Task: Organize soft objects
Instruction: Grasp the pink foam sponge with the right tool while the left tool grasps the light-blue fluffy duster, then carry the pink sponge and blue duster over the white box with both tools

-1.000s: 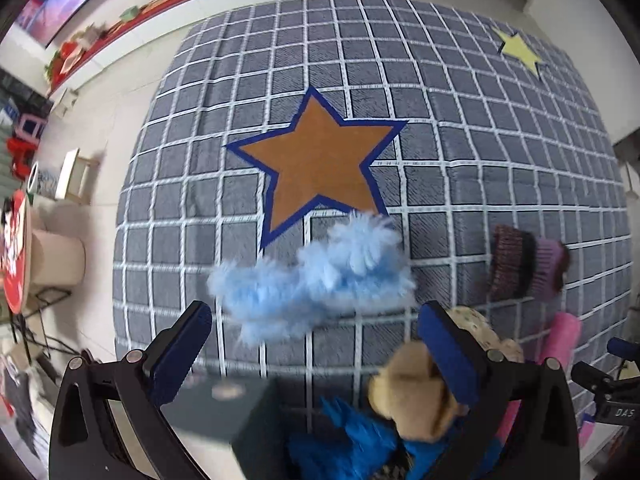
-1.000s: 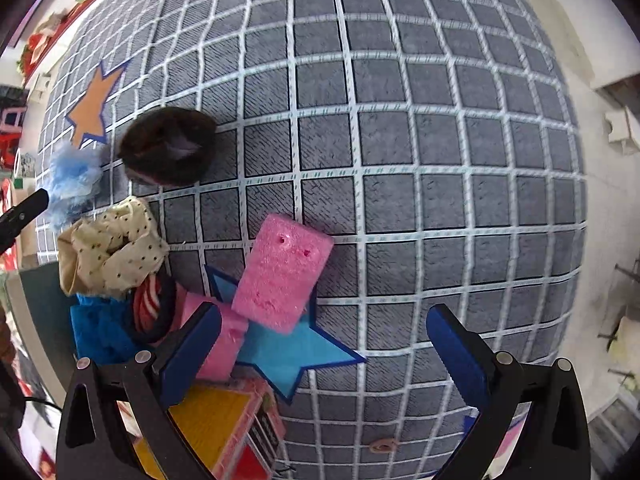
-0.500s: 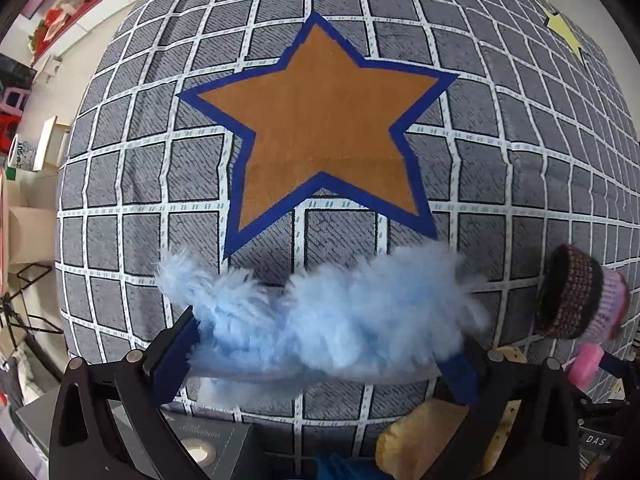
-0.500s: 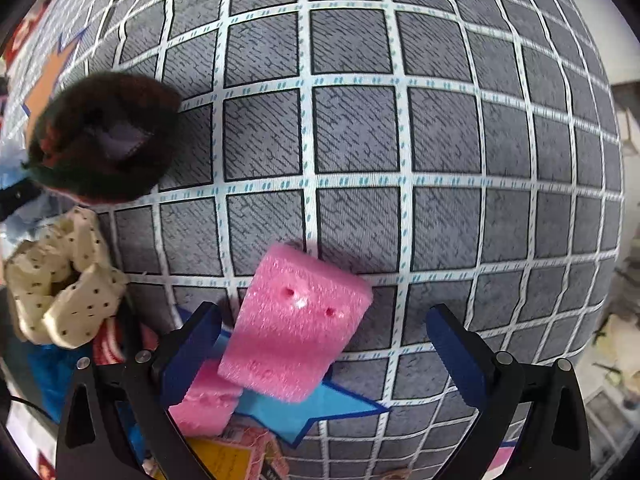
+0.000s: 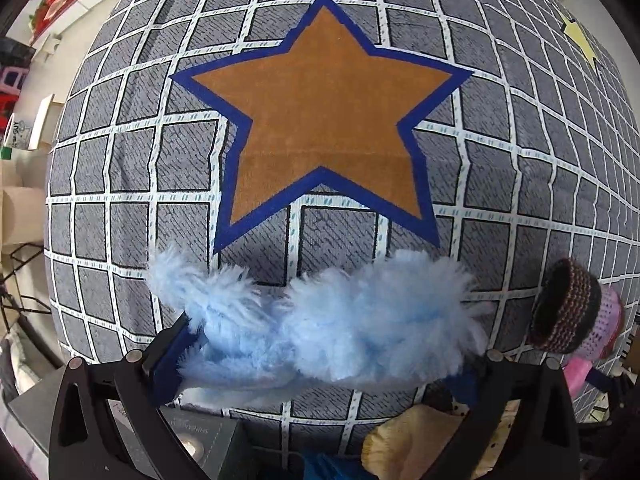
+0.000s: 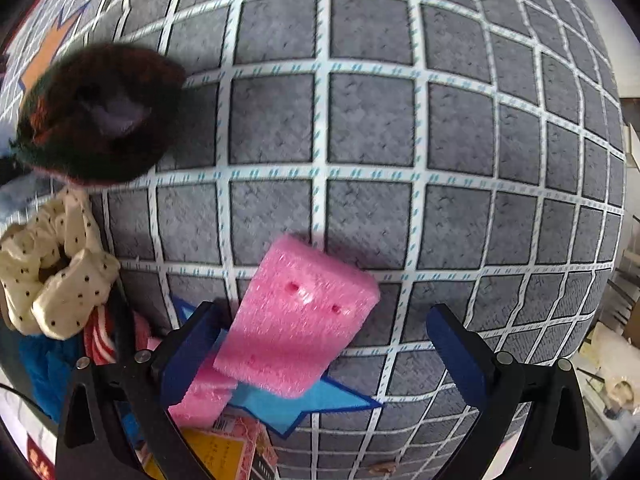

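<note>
Presently catalogued on the grey grid-patterned bedspread: one fluffy light-blue plush piece, lying just below the brown star patch with blue border and sitting between the fingers of the left gripper; fur hides the pads, so whether they pinch it cannot be told. One pink rectangular foam block, tilted over a blue star patch, sits between the spread fingers of the right gripper, nearer the left one, not yet gripped. Unsorted nearby: one dark brown knitted hat, one cream dotted fabric scrunchie, a second pink foam piece, a red-and-white striped item. Judgement: sorting is early; nothing looks placed in a set spot, and most items remain heaped at the near edge.
</note>
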{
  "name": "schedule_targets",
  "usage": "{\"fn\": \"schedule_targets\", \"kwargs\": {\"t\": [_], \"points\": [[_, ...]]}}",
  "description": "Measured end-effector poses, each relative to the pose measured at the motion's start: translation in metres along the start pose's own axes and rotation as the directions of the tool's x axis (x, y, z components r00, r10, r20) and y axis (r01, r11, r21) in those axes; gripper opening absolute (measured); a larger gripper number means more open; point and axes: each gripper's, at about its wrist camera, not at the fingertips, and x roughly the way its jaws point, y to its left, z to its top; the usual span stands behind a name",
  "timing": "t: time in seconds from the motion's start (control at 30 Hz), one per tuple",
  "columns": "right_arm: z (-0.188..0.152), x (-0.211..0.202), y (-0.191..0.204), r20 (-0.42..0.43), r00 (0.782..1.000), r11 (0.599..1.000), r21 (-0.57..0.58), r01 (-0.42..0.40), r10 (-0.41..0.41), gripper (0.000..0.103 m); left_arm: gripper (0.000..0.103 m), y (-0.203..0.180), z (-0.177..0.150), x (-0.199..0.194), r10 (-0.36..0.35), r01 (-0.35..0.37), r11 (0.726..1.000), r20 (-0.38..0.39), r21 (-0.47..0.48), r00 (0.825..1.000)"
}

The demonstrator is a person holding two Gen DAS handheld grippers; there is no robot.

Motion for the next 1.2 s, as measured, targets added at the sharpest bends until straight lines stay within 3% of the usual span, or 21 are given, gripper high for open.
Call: {"fn": "schedule_targets", "kwargs": {"t": [0.03,0.07,0.1,0.17,0.23,0.27,0.37,0.57,0.77,1.0,1.07,1.2], "points": [[-0.007,-0.006,0.008,0.002,1.0,1.0,-0.004,-0.014,0.014,0.098,0.094,-0.001,-0.001,0.0,-0.013,0.013,1.0,0.0,0.007,1.0],[-0.006,-0.007,0.007,0.013,1.0,1.0,-0.008,0.005,-0.005,0.088,0.087,-0.001,-0.003,-0.001,0.048,-0.052,0.998,0.089,0.044,0.995],[-0.018,-0.019,0.013,0.022,1.0,1.0,-0.016,-0.021,0.021,0.082,0.083,-0.002,-0.009,-0.002,0.038,-0.043,0.998,0.092,0.052,0.995],[-0.02,-0.027,0.011,0.047,0.999,1.0,-0.02,-0.01,0.011,0.047,0.057,0.001,-0.013,-0.008,0.014,-0.021,0.998,0.103,0.065,0.995],[-0.024,-0.033,0.003,0.047,0.998,0.999,-0.012,-0.036,0.036,0.047,0.037,0.004,-0.009,-0.015,-0.002,-0.005,0.998,0.118,0.058,0.993],[-0.024,-0.036,-0.002,0.052,0.996,0.997,0.002,-0.078,0.078,0.047,0.035,0.002,-0.012,-0.02,-0.022,0.017,0.999,0.11,0.044,0.994],[-0.034,-0.056,-0.022,0.076,0.991,0.993,0.03,-0.116,0.114,0.047,0.035,0.005,-0.016,-0.053,-0.042,0.041,0.999,0.162,0.013,0.986],[-0.053,-0.131,-0.063,0.166,0.977,0.989,0.047,-0.143,0.134,0.047,0.035,0.004,-0.043,-0.135,-0.066,0.057,0.998,0.274,0.04,0.96],[-0.066,-0.163,-0.101,0.222,0.967,0.991,0.028,-0.13,0.121,0.047,0.035,-0.03,-0.101,-0.194,-0.09,0.063,0.994,0.355,0.087,0.93],[-0.105,-0.195,-0.126,0.262,0.956,0.991,-0.008,-0.13,0.128,0.047,0.035,-0.056,-0.165,-0.22,-0.056,0.02,0.995,0.396,0.094,0.917],[-0.114,-0.191,-0.108,0.238,0.959,0.988,-0.018,-0.151,0.151,0.047,0.035,-0.059,-0.187,-0.224,-0.052,0.014,0.995,0.397,0.098,0.916],[-0.13,-0.192,-0.111,0.232,0.963,0.99,-0.03,-0.135,0.139,0.047,0.035,-0.068,-0.209,-0.23,-0.073,0.027,0.992,0.396,0.12,0.915]]}}
